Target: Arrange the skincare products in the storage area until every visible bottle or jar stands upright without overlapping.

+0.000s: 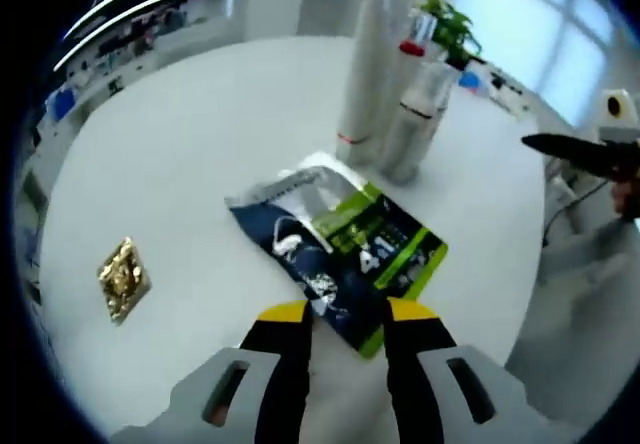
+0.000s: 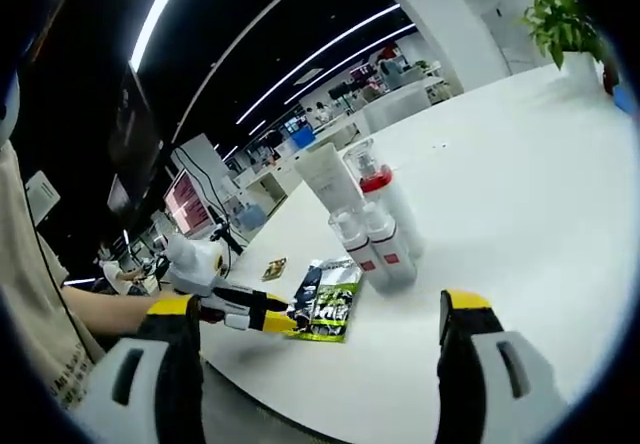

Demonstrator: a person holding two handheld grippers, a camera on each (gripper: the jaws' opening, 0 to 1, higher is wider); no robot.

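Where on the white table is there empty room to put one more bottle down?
There is bare white table between the gold packet and the tall bottles, and more beyond the bottles toward the plant in the right gripper view. It is crowded where the green-and-blue pouches lie just in front of the left gripper, close beside the bottles.

upright bottles (image 2: 375, 229), flat sachets (image 1: 345, 249)

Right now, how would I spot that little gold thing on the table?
Start at the white round table. The bottles stand at its far side, with a dark green sachet lying nearer. The gold packet lies alone, apart: small, square, shiny.
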